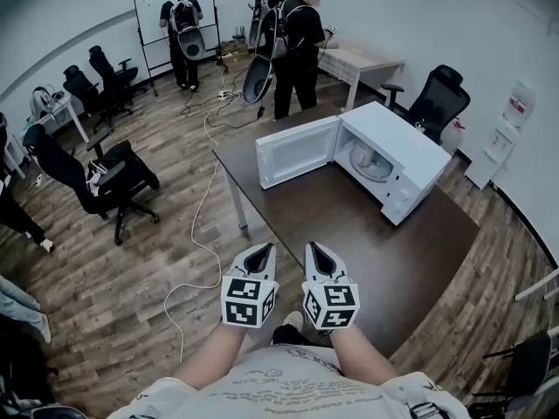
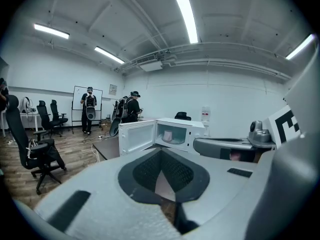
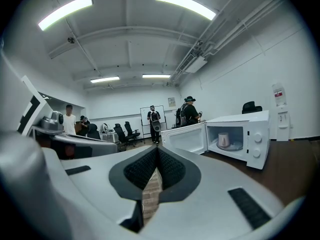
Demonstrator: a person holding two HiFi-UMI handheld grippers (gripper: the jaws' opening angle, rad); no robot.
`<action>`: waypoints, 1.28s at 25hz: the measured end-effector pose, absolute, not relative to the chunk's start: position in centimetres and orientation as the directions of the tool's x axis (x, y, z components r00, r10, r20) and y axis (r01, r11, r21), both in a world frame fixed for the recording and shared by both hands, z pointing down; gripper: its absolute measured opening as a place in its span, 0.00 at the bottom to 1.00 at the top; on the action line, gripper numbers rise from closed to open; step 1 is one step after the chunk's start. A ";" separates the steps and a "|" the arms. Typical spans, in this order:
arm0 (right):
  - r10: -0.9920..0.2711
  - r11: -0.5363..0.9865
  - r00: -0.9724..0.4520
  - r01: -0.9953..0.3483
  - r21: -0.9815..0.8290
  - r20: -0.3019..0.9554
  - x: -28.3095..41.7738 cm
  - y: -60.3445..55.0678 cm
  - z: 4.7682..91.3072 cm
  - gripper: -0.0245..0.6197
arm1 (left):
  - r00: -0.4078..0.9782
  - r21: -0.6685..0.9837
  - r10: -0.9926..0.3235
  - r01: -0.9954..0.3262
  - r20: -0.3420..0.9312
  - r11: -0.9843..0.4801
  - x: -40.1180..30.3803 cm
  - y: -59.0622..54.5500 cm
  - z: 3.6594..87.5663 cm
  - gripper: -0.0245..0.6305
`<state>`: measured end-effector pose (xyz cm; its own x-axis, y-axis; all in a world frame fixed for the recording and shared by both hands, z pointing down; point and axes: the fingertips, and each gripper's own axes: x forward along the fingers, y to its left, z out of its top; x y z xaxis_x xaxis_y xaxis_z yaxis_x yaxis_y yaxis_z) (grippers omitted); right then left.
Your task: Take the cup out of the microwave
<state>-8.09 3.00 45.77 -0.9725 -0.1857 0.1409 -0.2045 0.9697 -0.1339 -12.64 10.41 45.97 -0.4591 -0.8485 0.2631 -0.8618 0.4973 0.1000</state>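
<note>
A white microwave [image 1: 397,151] stands on the dark brown table [image 1: 384,251], its door [image 1: 295,151] swung open to the left. A pale pink cup [image 3: 223,140] stands on the turntable inside; the left gripper view also shows the cup [image 2: 168,135]. In the head view only the turntable [image 1: 371,161] is plain. My left gripper [image 1: 259,256] and right gripper [image 1: 319,253] hover side by side over the table's near edge, well short of the microwave. Both are shut with nothing in them. The left gripper [image 2: 161,151] and the right gripper [image 3: 158,149] point toward the microwave.
Black office chairs [image 1: 105,177] stand on the wooden floor at left, and another chair [image 1: 437,99] sits behind the microwave. A white cable [image 1: 205,234] trails along the floor by the table leg. Three people [image 1: 293,46] stand at the back near a whiteboard [image 1: 155,11]. A water dispenser [image 1: 502,138] is at far right.
</note>
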 end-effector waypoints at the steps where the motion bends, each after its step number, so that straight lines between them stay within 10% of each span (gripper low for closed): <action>1: -0.183 0.970 -0.973 -0.202 -0.134 0.143 -9.0 2.4 45.7 0.06 | -0.458 0.100 -0.848 -0.862 0.267 0.497 -13.5 9.8 46.0 0.06; 17: -0.287 0.938 -0.948 -0.307 -0.158 0.139 -18.2 -11.7 44.7 0.06 | -0.318 0.072 -0.905 -0.934 0.282 0.350 -23.6 -6.6 44.6 0.06; 32: -0.578 0.782 -0.790 -0.608 -0.141 0.203 -11.8 -22.1 46.1 0.06 | -0.034 0.112 -0.950 -0.991 0.312 0.072 -20.9 -19.2 46.2 0.06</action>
<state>-11.77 -22.09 46.07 -0.7903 -0.5781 0.2032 -0.6078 0.7816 -0.1405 -20.87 -19.20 46.19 -0.0336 -0.9495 0.3119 -0.9911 0.0718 0.1121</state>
